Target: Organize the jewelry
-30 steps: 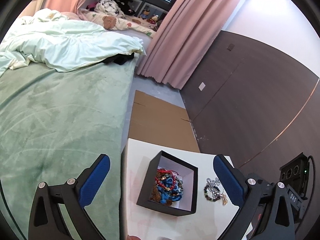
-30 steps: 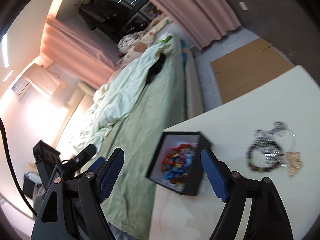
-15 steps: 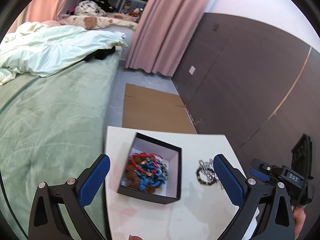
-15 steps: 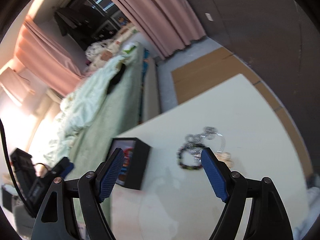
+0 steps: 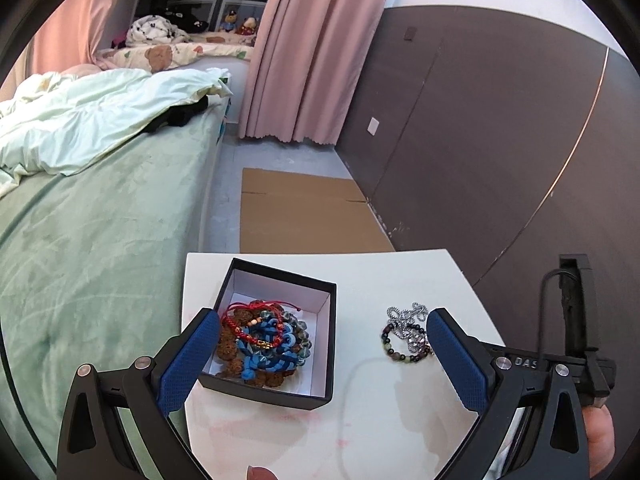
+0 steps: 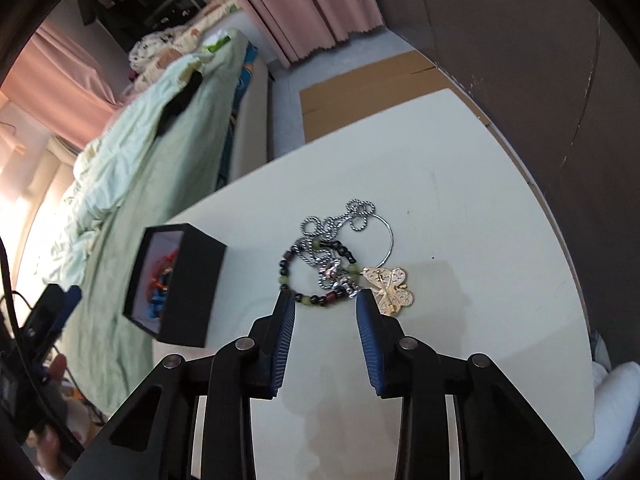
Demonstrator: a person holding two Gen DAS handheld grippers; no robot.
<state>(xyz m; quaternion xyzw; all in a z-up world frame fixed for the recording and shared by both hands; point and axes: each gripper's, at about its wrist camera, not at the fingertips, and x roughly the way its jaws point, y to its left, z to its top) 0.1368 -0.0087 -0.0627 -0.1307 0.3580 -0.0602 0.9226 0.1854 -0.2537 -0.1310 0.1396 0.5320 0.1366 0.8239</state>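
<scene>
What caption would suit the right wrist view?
Right tongs, partly open, poised over a beaded bracelet tangled with a silver chain and gold butterfly, beside the black box.

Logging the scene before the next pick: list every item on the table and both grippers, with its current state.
Black square box: open, lidless, holding red, blue and brown bracelets.
Dark-and-green beaded bracelet: loose on the white table, tangled with the silver chain.
Silver chain: heaped, outside the box.
Gold butterfly pendant: flat on the table.
Left gripper: jaws wide open, empty.
Right gripper: jaws open, around the bracelet's near edge.
</scene>
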